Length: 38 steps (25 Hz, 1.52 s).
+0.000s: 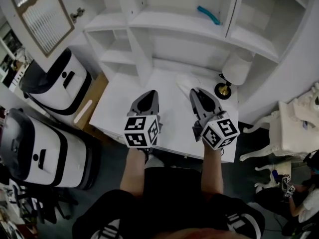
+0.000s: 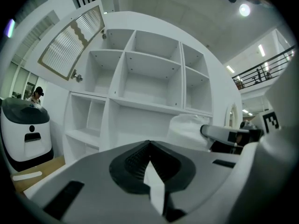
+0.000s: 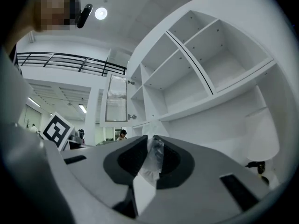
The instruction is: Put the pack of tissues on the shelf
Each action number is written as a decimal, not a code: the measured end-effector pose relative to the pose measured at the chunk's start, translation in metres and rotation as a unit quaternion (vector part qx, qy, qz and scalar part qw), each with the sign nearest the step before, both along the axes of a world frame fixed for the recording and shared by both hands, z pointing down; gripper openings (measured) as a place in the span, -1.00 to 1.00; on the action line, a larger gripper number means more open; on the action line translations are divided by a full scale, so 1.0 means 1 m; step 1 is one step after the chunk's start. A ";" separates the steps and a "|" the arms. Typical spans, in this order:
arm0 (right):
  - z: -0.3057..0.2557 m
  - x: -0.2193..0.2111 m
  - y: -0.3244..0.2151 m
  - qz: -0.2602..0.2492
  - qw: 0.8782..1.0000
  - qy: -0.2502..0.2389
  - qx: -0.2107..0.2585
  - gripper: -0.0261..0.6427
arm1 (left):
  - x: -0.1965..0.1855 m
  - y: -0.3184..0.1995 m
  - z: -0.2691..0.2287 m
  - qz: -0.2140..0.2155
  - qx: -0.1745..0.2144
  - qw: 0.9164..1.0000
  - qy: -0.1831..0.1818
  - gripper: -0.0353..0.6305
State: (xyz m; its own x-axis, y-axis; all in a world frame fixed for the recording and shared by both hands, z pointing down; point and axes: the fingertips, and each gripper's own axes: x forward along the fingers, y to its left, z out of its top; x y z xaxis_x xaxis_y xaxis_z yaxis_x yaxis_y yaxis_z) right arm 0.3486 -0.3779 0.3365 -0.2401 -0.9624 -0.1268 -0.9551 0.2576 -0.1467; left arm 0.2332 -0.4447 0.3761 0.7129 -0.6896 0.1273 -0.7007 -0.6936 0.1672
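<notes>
Clamping the wrapper [image 3: 153, 157] of the pack of tissues [image 2: 189, 130], the right gripper [image 3: 152, 143] faces the shelf [image 1: 164, 23] ahead and above it, with the left gripper [image 2: 149, 144] closed and empty alongside.

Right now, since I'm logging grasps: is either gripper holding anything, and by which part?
The right gripper pinches the pack of tissues by a crinkled fold of its wrapper; the left gripper is shut and empty.
</notes>
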 end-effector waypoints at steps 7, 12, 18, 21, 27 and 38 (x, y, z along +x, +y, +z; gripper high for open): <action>-0.043 -0.023 -0.046 0.009 0.999 0.041 0.031 -0.76 | -0.011 -0.054 0.003 0.012 -0.017 1.000 0.014 -0.86; -0.073 -0.041 -0.074 -0.012 0.998 0.031 0.057 -0.76 | -0.027 -0.093 -0.003 0.006 -0.018 1.000 0.020 -0.86; -0.122 -0.044 -0.104 0.023 0.988 0.121 0.093 -0.76 | -0.021 -0.125 -0.005 0.028 -0.018 0.999 0.028 -0.86; -0.140 -0.036 -0.121 0.045 0.982 0.149 0.105 -0.76 | -0.019 -0.143 -0.007 0.036 -0.016 0.999 0.031 -0.86; -0.157 -0.014 -0.157 0.114 0.967 0.207 0.099 -0.76 | -0.019 -0.178 -0.035 0.044 0.018 0.998 0.045 -0.86; -0.150 0.002 -0.252 0.189 0.929 0.318 -0.005 -0.76 | -0.041 -0.237 -0.036 0.058 0.015 0.996 0.073 -0.86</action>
